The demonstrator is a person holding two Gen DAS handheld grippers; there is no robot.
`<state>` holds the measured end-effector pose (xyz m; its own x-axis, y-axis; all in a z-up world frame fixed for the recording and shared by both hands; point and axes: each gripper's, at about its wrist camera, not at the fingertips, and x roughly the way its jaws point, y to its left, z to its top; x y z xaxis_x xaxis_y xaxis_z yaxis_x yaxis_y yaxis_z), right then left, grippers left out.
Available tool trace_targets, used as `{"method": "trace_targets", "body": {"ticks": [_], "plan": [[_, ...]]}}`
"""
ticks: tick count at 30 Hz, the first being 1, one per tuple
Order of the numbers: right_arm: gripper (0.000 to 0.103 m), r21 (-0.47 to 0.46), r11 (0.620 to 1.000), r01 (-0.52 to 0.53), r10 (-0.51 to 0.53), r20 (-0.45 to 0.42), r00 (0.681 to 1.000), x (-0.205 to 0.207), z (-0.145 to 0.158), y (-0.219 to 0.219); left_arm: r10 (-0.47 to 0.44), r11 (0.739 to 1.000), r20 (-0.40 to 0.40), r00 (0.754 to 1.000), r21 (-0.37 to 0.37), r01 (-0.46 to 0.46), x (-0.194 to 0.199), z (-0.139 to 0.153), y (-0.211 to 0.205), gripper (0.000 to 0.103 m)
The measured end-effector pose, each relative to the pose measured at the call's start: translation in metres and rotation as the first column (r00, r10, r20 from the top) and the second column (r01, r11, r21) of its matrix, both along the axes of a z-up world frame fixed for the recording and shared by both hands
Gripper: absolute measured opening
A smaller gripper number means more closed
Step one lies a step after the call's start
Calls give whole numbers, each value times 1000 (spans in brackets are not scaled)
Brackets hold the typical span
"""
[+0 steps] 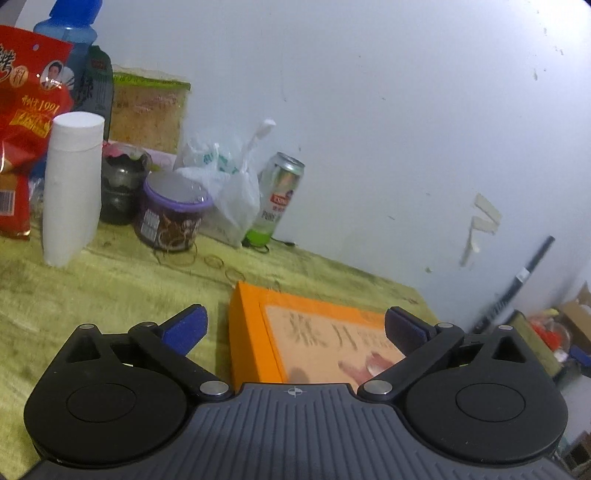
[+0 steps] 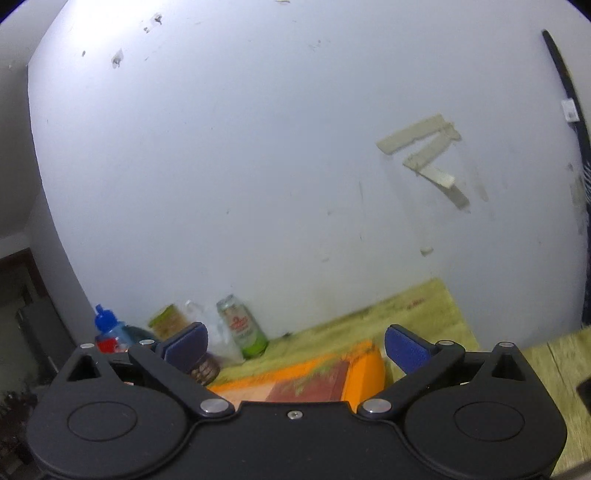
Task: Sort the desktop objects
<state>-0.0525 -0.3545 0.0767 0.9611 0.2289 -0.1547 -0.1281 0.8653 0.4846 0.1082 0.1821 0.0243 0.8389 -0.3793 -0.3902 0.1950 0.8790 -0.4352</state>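
Observation:
A flat orange box (image 1: 255, 332) with printed characters lies on the green-yellow table (image 1: 110, 288), just ahead of my left gripper (image 1: 295, 328). That gripper is open, its blue pads (image 1: 188, 326) spread wide above the box and touching nothing. In the right wrist view the same orange box (image 2: 364, 373) lies below my right gripper (image 2: 295, 345), which is also open and holds nothing. A green and silver drink can (image 1: 277, 201) stands against the wall; the right wrist view shows this can (image 2: 242, 330) too.
At the back left stand a white paper roll (image 1: 72, 188), a purple-lidded jar (image 1: 171, 214), a dark jar (image 1: 120, 184), a white plastic bag (image 1: 221, 184), a red snack bag (image 1: 26, 122), a blue bottle (image 1: 72, 29) and a green-topped packet (image 1: 149, 114). Rubber bands (image 1: 214, 263) lie loose. The white wall (image 1: 406, 129) is close behind.

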Motion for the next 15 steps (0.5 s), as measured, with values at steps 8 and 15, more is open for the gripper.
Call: {"method": "trace_targets", "body": {"ticks": [8,15], "plan": [[103,-11,1000,7,-9,-160,987,99,-17,-6,-23,998,26,999,-58,25,40,-12,8,103],[103,50,998,-38,59,-549,834,183,-67,-15,-80,992,-325,942,-118,43,86,-52,13,103]]}}
